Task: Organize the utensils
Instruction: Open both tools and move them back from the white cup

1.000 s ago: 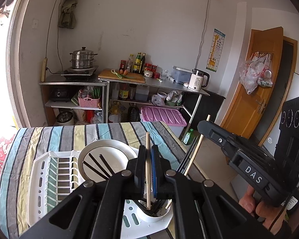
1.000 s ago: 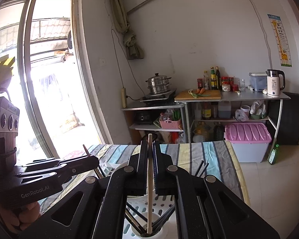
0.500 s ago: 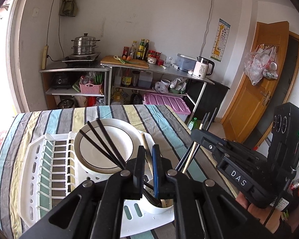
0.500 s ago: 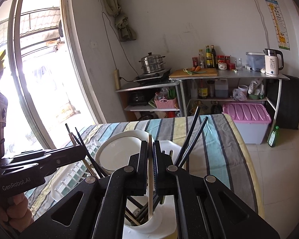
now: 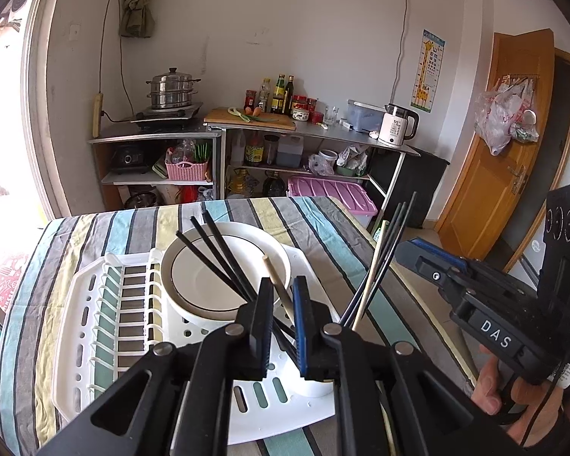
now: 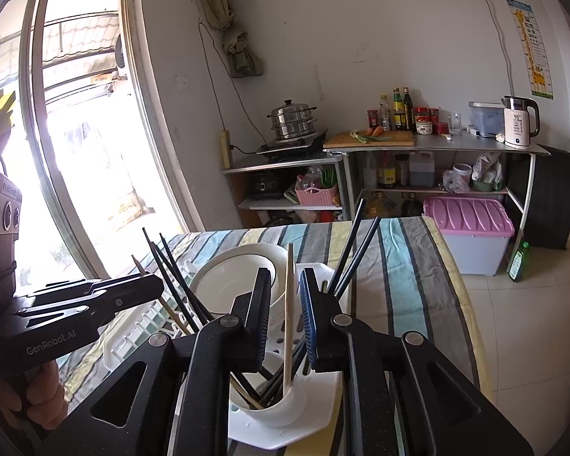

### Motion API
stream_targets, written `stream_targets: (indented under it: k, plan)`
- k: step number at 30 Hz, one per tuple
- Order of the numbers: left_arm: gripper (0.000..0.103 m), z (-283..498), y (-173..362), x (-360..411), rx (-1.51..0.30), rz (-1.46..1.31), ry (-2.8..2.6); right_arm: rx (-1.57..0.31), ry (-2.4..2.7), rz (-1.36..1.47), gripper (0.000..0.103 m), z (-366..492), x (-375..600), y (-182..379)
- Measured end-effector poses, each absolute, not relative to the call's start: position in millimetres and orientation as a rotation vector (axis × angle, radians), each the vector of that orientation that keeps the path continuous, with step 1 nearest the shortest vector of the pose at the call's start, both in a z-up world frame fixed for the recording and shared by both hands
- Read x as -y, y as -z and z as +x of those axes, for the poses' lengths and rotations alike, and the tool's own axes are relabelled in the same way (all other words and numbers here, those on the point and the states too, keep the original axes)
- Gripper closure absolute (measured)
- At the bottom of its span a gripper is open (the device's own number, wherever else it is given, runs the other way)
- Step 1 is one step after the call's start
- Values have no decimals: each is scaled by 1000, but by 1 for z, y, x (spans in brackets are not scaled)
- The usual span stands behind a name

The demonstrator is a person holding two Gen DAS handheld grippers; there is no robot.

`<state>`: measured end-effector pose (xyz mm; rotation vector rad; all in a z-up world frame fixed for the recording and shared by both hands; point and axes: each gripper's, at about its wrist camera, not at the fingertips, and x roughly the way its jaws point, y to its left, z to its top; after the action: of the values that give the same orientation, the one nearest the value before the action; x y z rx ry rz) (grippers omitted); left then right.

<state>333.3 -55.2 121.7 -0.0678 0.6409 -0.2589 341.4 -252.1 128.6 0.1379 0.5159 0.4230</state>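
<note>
A white utensil cup (image 6: 281, 406) at the near corner of the white dish rack (image 5: 95, 326) holds several black chopsticks (image 5: 212, 258) and light wooden ones. My left gripper (image 5: 283, 304) is open; a wooden chopstick (image 5: 275, 277) stands loose between its jaws, leaning in the cup (image 5: 315, 387). My right gripper (image 6: 287, 296) is open too, and a wooden chopstick (image 6: 289, 304) stands free in the gap, its lower end in the cup. The right gripper also shows in the left wrist view (image 5: 418, 254), and the left gripper in the right wrist view (image 6: 148, 288).
A white bowl (image 5: 224, 266) sits in the rack beside the cup. The rack stands on a table with a striped cloth (image 5: 323, 224). Behind are kitchen shelves (image 5: 247, 140), a pink-lidded bin (image 5: 330, 193), a wooden door (image 5: 513, 144) and a big window (image 6: 76, 133).
Both grippers were shut on wooden chopsticks held upright above the cup. They lowered toward it, opened, and the chopsticks now stand loose in the cup.
</note>
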Motion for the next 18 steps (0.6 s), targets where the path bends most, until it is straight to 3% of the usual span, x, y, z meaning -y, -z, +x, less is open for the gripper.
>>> stream_targets:
  k: [8, 18]
  plan:
    - [82, 289, -123, 43, -603, -80, 251, -508, -399, 127, 87, 293, 271, -133]
    - [82, 202, -85, 29, -652, -112, 225, -544, -393, 124, 85, 199, 288, -107]
